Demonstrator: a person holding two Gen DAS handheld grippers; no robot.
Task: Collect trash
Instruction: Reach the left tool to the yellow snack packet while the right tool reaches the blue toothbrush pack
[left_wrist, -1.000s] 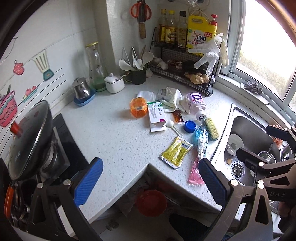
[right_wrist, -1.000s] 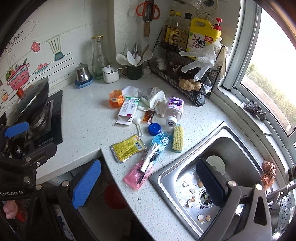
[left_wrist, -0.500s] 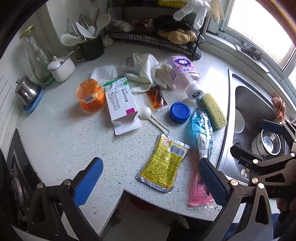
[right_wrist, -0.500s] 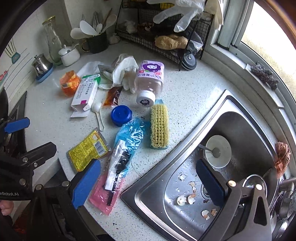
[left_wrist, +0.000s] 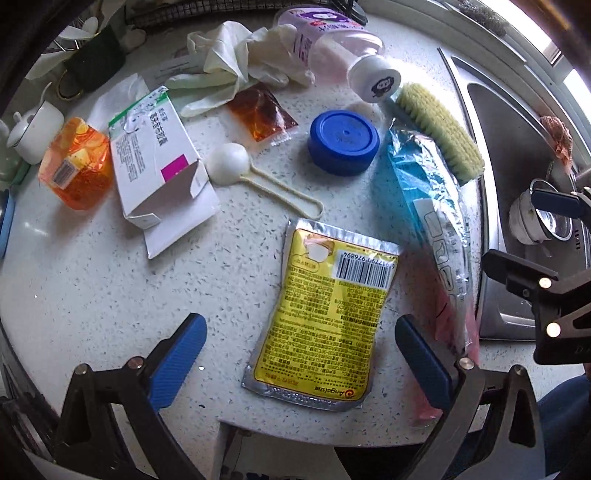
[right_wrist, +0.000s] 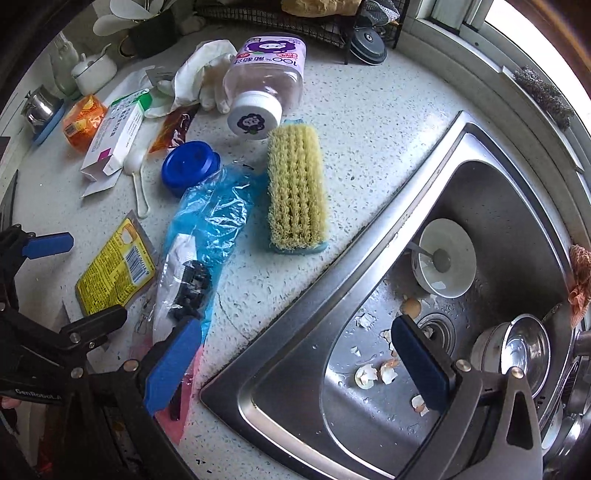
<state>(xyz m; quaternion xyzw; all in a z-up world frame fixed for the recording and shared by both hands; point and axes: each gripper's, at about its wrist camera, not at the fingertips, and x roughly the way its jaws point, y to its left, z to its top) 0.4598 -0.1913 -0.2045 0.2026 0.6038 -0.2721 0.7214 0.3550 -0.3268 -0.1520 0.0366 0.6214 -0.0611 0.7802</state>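
Observation:
A yellow foil packet (left_wrist: 325, 317) lies flat on the speckled counter, between the fingers of my open left gripper (left_wrist: 299, 350), which hovers just above it. It also shows in the right wrist view (right_wrist: 114, 273). A blue and pink plastic wrapper (left_wrist: 432, 206) lies to its right. Further back are a white carton (left_wrist: 155, 162), an orange jelly cup (left_wrist: 75, 162), a brown sauce sachet (left_wrist: 262, 110), a white scoop (left_wrist: 229, 164), a blue lid (left_wrist: 343, 142) and crumpled gloves (left_wrist: 229, 70). My right gripper (right_wrist: 291, 365) is open and empty over the sink's near corner.
A scrub brush (right_wrist: 295, 188) and a tipped purple-labelled bottle (right_wrist: 269, 74) lie near the steel sink (right_wrist: 491, 206). The sink holds a white bowl (right_wrist: 447, 258), eggshell bits (right_wrist: 369, 373) and steel pots (right_wrist: 517, 350). The counter edge is just below the left gripper.
Both grippers have moved forward and down toward the counter. The left one now straddles the yellow packet; the right one now hangs over the sink corner. Both stayed open.

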